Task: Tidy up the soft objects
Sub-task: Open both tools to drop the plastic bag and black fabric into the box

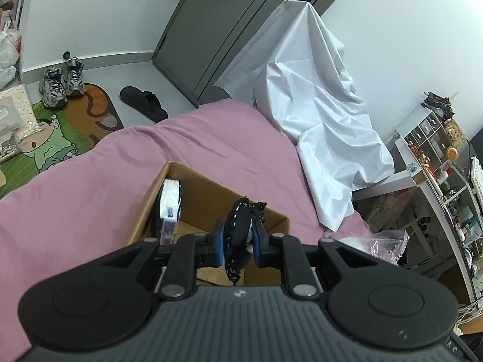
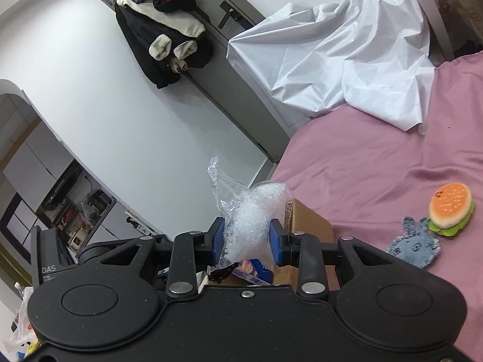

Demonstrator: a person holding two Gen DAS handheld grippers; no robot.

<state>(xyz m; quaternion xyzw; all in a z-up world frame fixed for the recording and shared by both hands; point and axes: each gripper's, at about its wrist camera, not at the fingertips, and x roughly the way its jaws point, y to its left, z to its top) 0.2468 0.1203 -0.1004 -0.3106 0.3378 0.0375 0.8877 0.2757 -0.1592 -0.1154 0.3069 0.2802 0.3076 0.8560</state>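
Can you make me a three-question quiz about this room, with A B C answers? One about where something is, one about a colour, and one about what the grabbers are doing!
1. Where is the cardboard box?
A. On the pink bed cover
B. On the floor by the shoes
C. On the shelf

2. What colour is the burger toy's bun?
A. Blue
B. Orange
C. Black

3. What is the right gripper doing?
A. Hanging open and empty
B. Pinching a shoe
C. Squeezing a clear plastic bag

Answers:
1. A, the box sits on the pink bed cover, with a tissue pack inside.
2. B, the bun is orange above a green frill, next to a blue plush.
3. C, its blue pads press both sides of the clear plastic bag; the left gripper pinches a black fabric item.
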